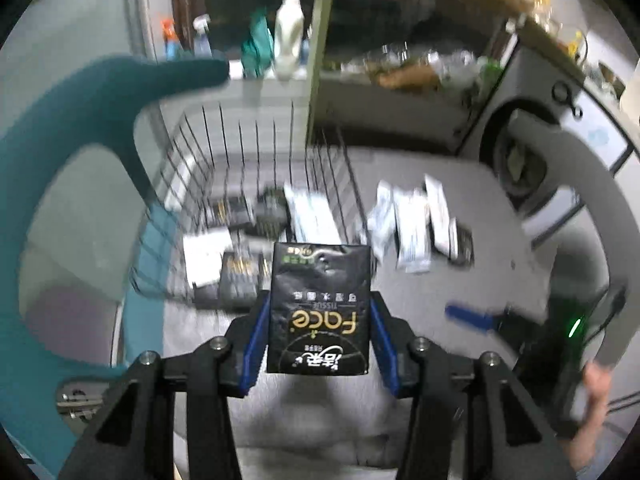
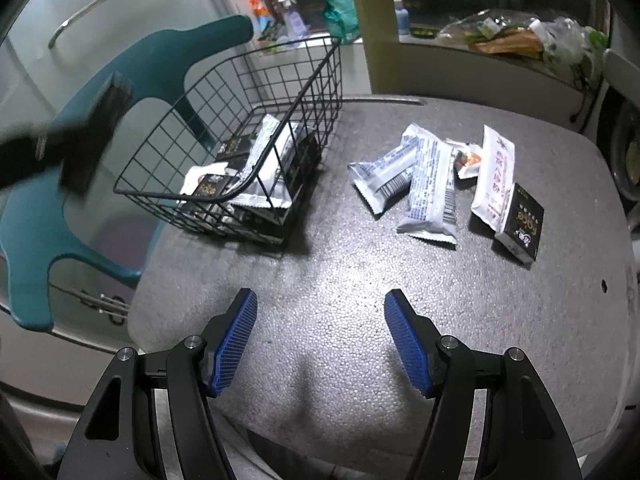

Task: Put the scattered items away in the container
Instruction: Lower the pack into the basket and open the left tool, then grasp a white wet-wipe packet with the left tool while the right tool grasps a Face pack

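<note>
My left gripper [image 1: 319, 328] is shut on a black "Face" tissue pack [image 1: 319, 308] and holds it in the air just before the black wire basket [image 1: 224, 184]. The basket [image 2: 280, 92] stands at the table's left and holds several black packs and white packets [image 2: 260, 184]. On the table to its right lie several white snack packets [image 2: 420, 176] and one more black tissue pack [image 2: 520, 222]. My right gripper [image 2: 320, 336] is open and empty above the bare front of the table. The left gripper shows as a dark blur [image 2: 80, 140] at the left of the right wrist view.
A teal chair [image 2: 132, 76] stands left of the grey foam table [image 2: 340, 280], behind the basket. A counter with spray bottles [image 2: 292, 16] and bags lies behind. A washing machine [image 1: 532, 148] is at the right. The right gripper's blue pad [image 1: 468, 316] shows in the left wrist view.
</note>
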`<state>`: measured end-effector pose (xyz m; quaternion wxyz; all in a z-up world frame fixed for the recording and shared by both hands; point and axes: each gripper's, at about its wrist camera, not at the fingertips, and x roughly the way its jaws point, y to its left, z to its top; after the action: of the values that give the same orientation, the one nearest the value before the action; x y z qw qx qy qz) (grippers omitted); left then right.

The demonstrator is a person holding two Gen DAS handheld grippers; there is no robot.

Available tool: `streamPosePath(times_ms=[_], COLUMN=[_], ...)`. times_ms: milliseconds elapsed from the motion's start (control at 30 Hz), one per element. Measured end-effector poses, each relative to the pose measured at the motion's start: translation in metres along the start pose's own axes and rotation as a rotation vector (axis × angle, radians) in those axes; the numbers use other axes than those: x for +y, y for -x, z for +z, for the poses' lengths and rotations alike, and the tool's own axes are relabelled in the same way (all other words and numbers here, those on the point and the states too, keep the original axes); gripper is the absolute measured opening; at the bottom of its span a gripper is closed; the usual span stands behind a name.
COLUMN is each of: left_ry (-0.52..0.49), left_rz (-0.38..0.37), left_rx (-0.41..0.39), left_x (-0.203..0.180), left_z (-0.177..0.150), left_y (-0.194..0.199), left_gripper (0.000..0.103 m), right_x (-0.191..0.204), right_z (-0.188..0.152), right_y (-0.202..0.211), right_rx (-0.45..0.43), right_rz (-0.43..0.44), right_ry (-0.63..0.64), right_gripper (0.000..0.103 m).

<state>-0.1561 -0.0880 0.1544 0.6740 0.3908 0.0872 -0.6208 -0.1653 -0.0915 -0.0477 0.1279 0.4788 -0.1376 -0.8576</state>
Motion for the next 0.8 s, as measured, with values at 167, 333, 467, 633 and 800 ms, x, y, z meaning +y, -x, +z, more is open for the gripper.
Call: streamPosePath(times_ms=[167,333,467,633,800], left_ry=[0.048,0.066,0.064,0.057,0.016], left_rz=[0.026,0.048,0.058,0.049,0.011], left_rx=[-0.042,-0.022,-0.03,-0.045,-0.029], left_x=[0.021,0.03,0.031,0.022,-0.006], left_z=[0.04,0.058,0.052,0.05,0.048], left_y=[-0.014,-0.046,-0.047,-0.039,-0.041], left_gripper=[0.052,0.052,0.054,0.06,0.06], right_x=[-0.007,-0.018,-0.028,-0.031,-0.046], right_z=[-0.001,-0.002,-0.001,0.001,0.006], right_y=[0.004,0.013,0.015,0.018,0.029], right_rx=[-0.008,-0.021,-0.025,-0.036,-0.074], right_rz=[-0.002,-0.019,-0.027,-0.033,-0.092], right_ry=[-0.009,-0.03,-0.051,-0.051,-0.052], right_gripper=[0.066,0.066,0.066,0.066,0.066])
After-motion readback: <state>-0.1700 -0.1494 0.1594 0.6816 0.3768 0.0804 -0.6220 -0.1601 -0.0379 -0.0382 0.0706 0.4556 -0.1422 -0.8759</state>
